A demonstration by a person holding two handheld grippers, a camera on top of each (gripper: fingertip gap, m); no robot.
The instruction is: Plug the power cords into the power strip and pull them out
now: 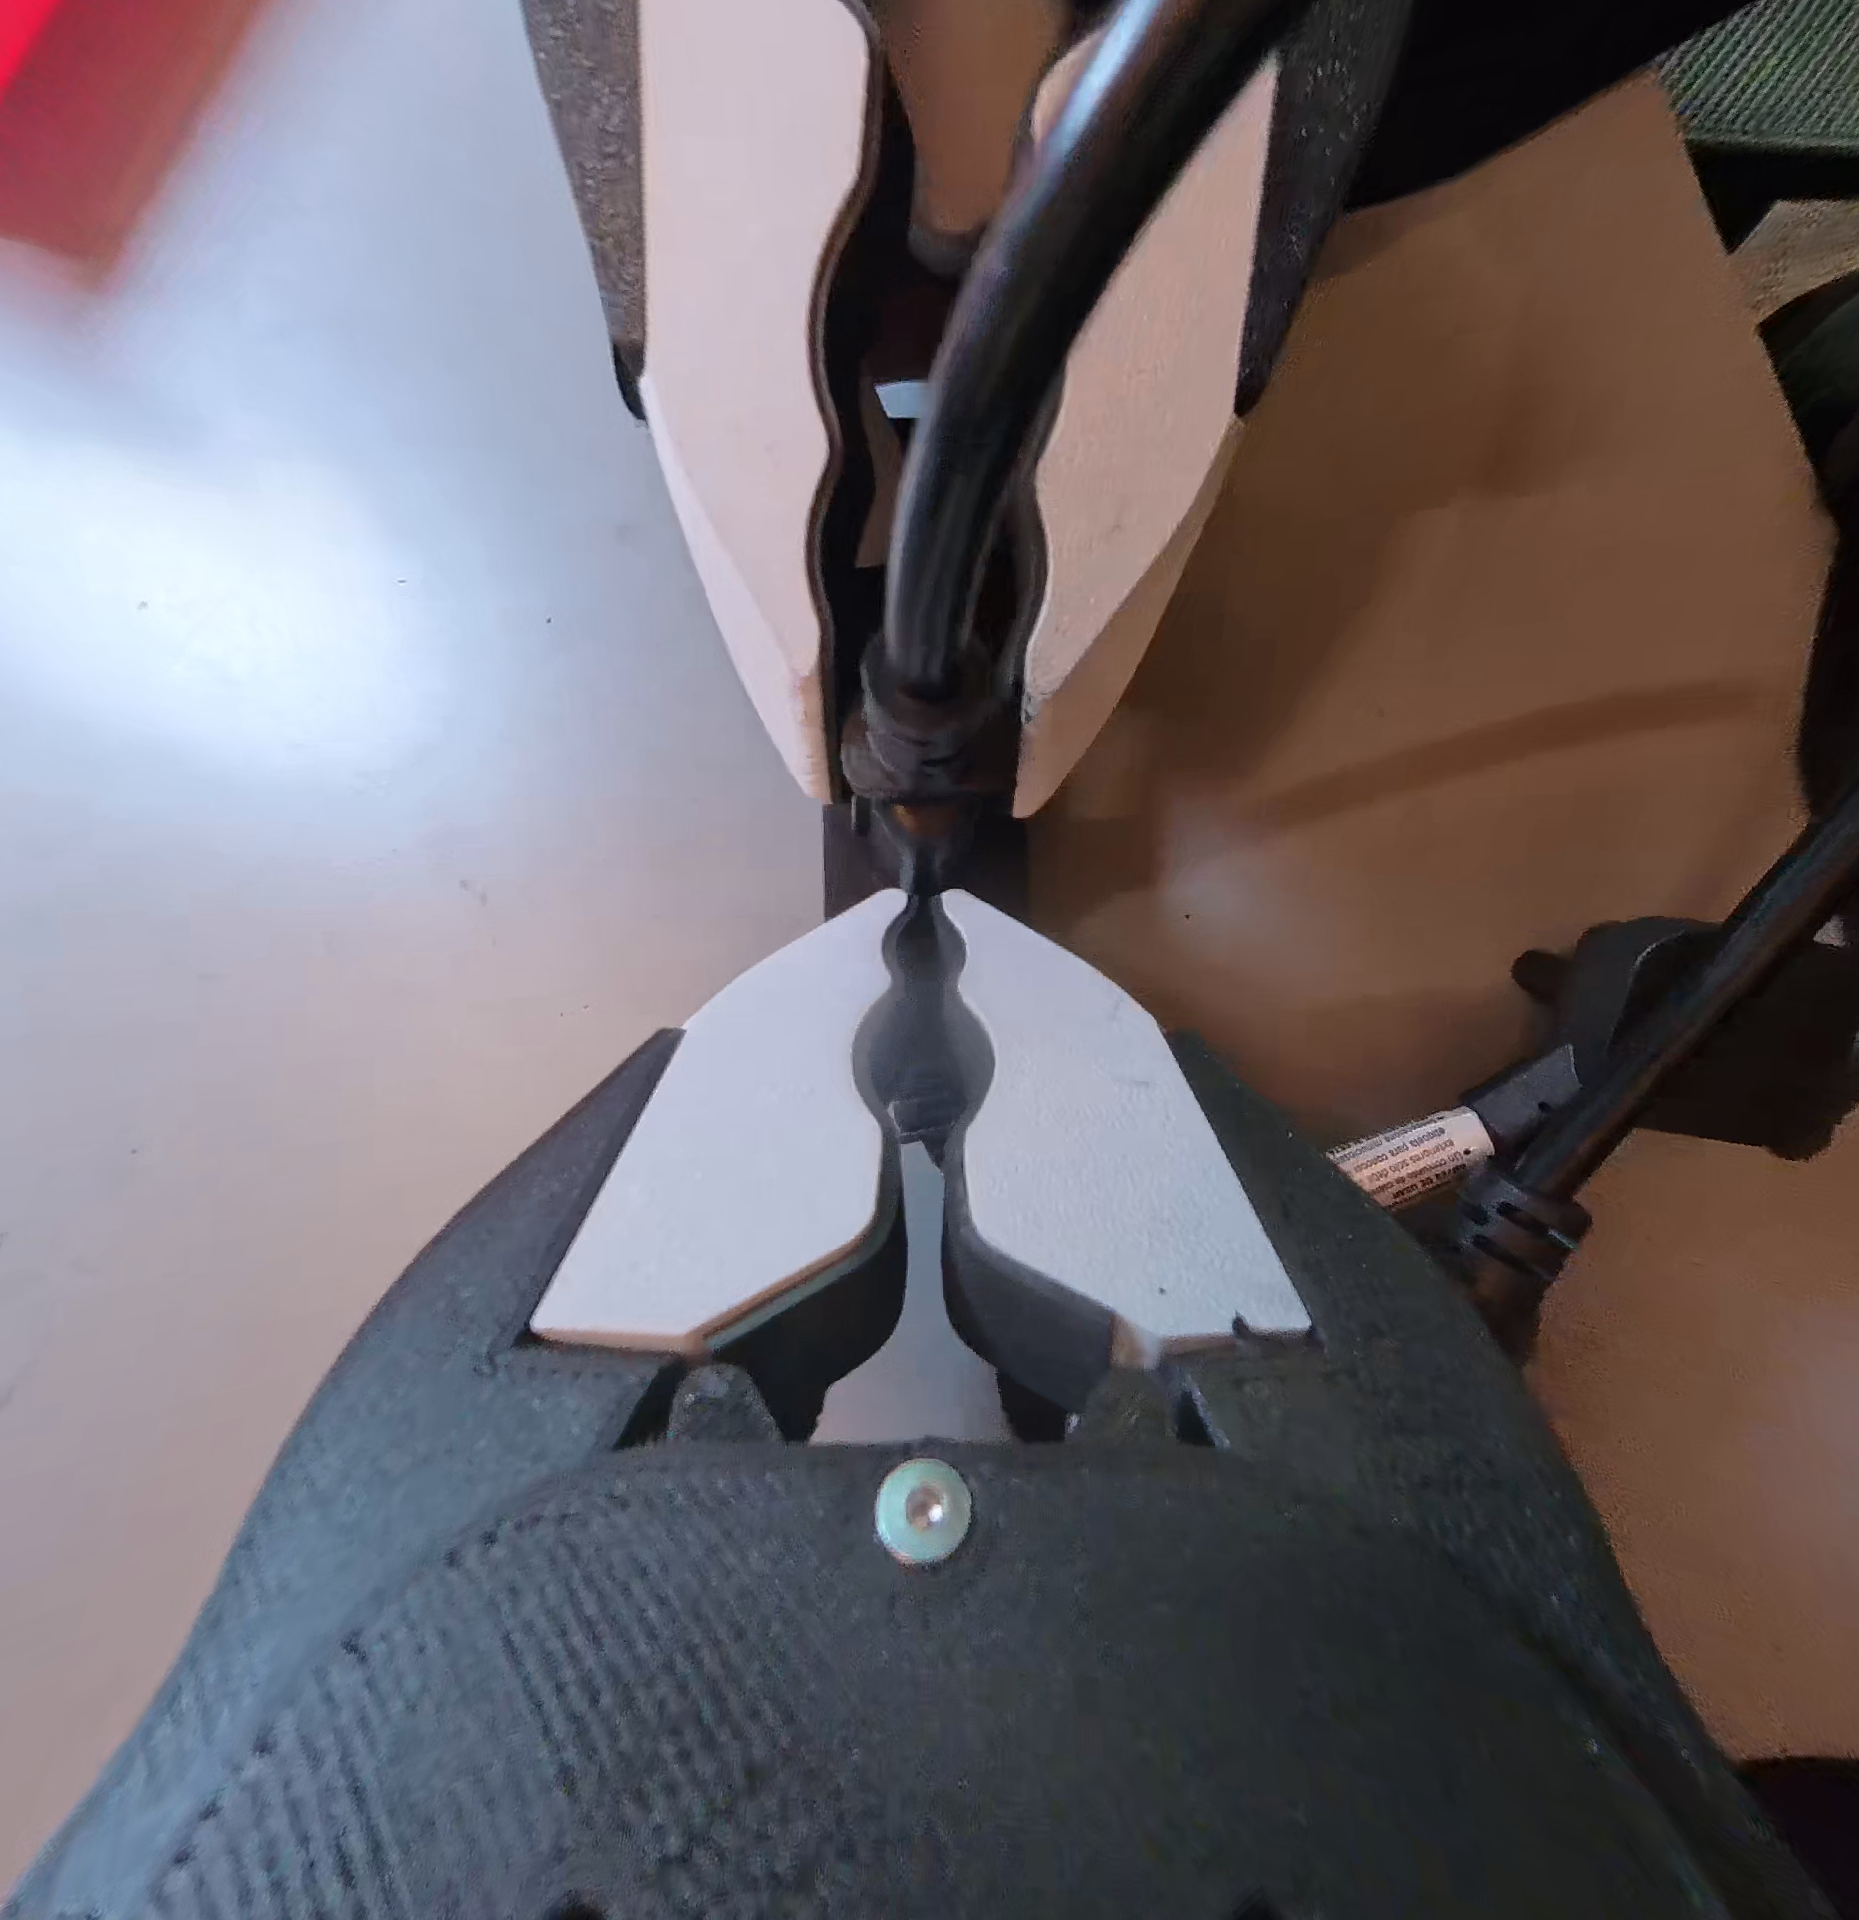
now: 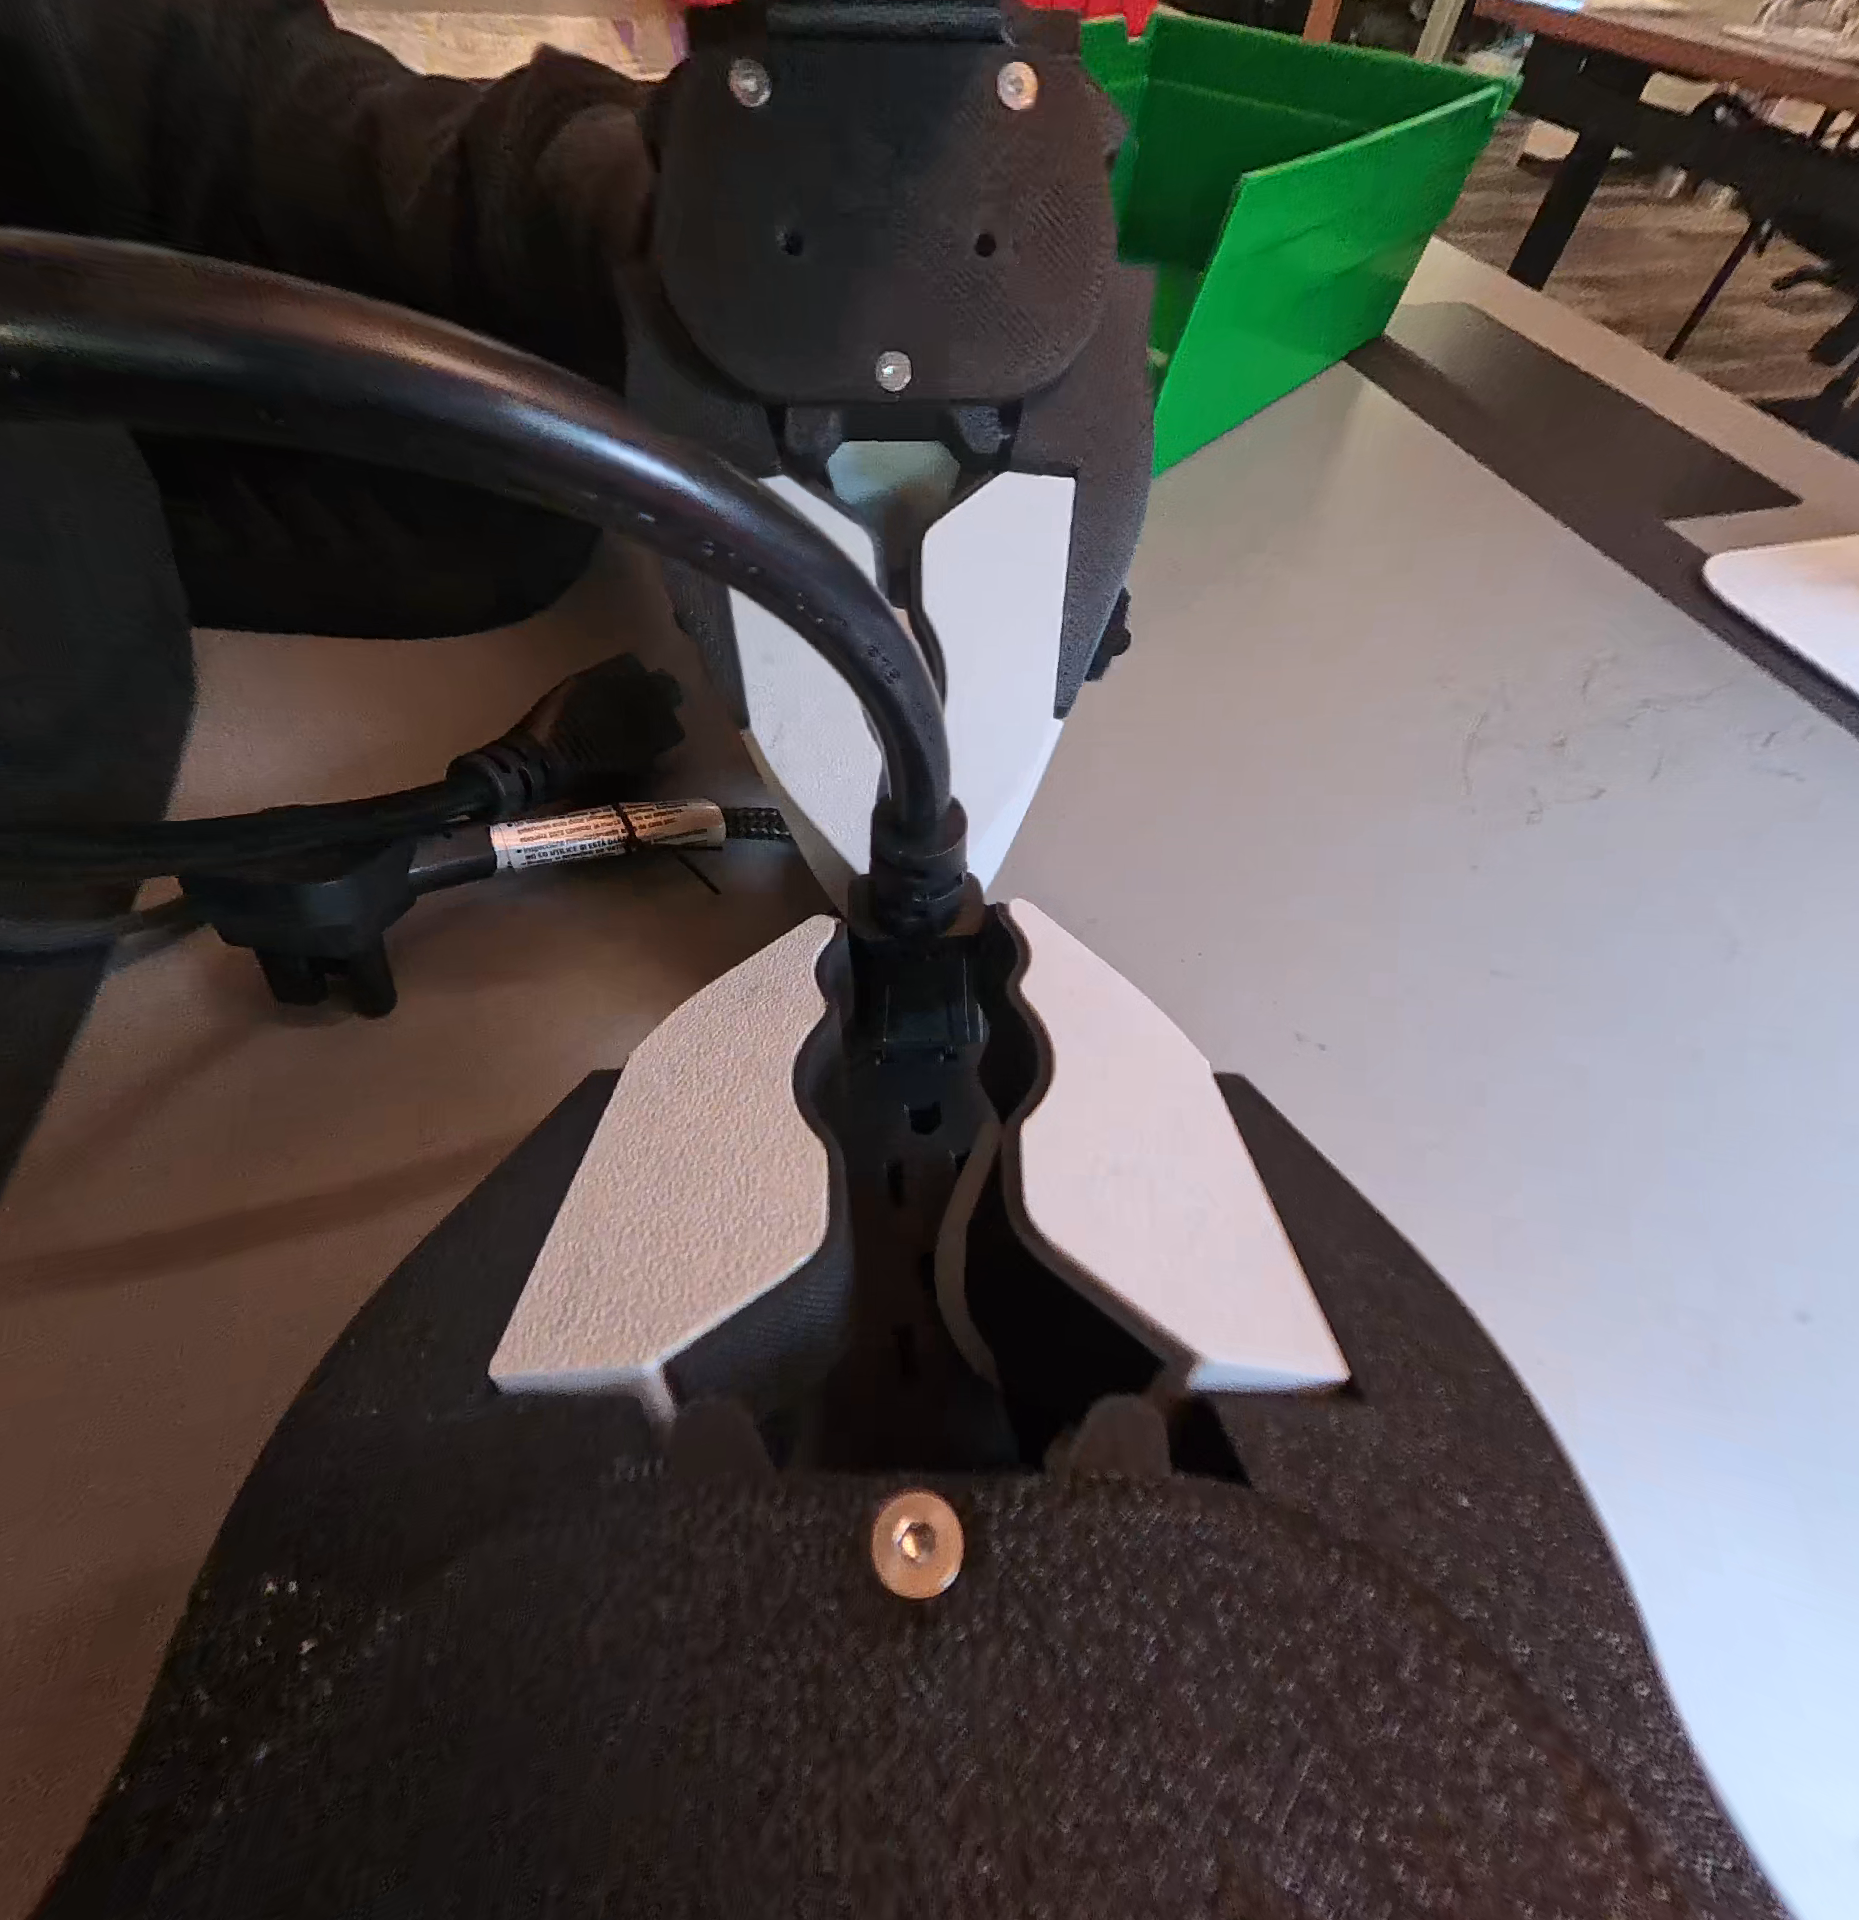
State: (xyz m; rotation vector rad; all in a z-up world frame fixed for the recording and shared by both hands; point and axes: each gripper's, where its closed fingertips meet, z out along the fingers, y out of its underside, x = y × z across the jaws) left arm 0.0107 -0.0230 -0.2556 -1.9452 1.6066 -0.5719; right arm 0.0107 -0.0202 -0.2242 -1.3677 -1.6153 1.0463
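My right tool (image 2: 920,935) is pinching the black plug (image 2: 909,1013) of a thick power cord (image 2: 551,436), the plug standing upright between its white fingers (image 2: 696,1143) with the cord arching up and away to the left. Below the plug, down in the gap, I can see the dark slotted face of the power strip (image 2: 909,1247), but I cannot tell whether the prongs are seated in it.

My left tool (image 1: 920,899) faces the right one tip to tip; its fingers are pressed nearly together at the tips, and I cannot tell whether they hold anything, since only a dark sliver shows between them. From this side the plug (image 1: 909,748) sits in the right tool (image 1: 920,821), just beyond my tips.

On the bench (image 2: 1424,935), to the left, lie spare black cords (image 2: 551,758), one with a white label (image 2: 603,826). A green bin (image 2: 1309,208) stands at the far right.
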